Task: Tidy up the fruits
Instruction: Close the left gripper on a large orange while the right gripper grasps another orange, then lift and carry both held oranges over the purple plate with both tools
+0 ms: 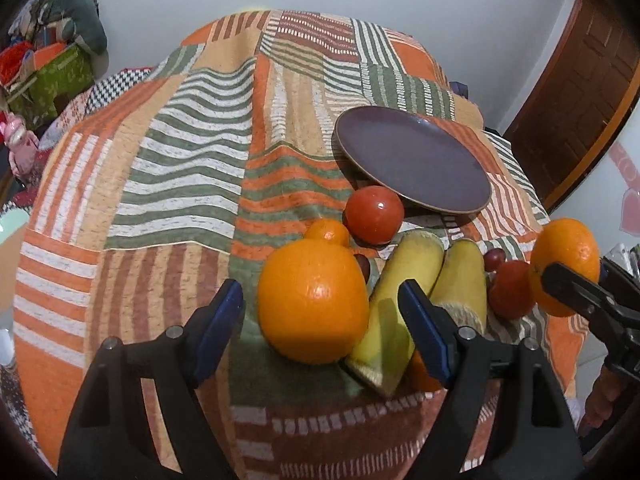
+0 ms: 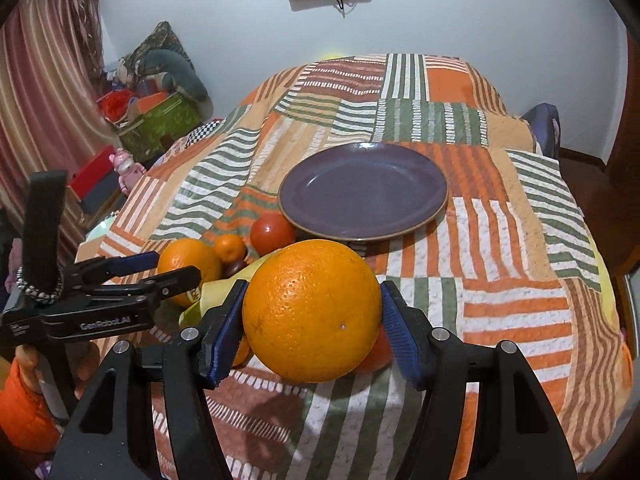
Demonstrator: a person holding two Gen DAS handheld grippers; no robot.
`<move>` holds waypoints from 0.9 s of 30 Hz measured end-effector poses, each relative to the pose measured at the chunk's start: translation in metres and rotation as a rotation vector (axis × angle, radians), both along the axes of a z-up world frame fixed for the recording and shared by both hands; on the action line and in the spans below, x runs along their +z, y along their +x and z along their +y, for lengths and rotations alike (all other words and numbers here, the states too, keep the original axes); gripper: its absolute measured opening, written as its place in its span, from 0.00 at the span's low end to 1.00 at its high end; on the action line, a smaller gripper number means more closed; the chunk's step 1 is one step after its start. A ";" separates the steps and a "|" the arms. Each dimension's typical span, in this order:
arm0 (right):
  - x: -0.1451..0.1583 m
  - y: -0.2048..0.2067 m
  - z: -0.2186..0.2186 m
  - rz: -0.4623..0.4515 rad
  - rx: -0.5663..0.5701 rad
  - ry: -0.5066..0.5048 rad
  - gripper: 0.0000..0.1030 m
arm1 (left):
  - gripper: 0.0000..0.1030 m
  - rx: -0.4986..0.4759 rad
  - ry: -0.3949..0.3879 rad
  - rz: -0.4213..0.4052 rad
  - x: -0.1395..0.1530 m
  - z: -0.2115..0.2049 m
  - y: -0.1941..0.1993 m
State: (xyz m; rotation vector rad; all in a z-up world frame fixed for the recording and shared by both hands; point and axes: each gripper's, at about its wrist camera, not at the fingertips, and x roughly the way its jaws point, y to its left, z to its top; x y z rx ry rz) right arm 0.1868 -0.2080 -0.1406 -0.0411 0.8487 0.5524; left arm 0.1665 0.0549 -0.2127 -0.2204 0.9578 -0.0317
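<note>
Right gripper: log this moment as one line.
right gripper: shut on orange | left gripper: open | purple plate: bare

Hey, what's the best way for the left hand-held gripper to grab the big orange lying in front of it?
Probably grip the big orange across its widest middle, coming straight forward along the quilt. The open left hand-held gripper already frames it; its right finger must slip between the orange and the banana touching its right side.
</note>
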 end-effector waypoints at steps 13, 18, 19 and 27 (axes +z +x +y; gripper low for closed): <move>-0.001 0.012 -0.006 -0.009 -0.031 -0.002 0.59 | 0.55 0.012 0.037 0.018 -0.012 -0.003 0.013; 0.000 0.015 -0.009 -0.012 -0.037 -0.006 0.59 | 0.55 0.005 0.053 0.028 -0.008 -0.004 0.012; 0.000 0.015 -0.010 -0.012 -0.038 -0.004 0.59 | 0.55 0.008 0.050 0.030 -0.007 -0.003 0.011; 0.007 0.023 -0.020 -0.025 -0.065 0.007 0.59 | 0.55 0.010 0.088 -0.034 0.019 -0.005 0.008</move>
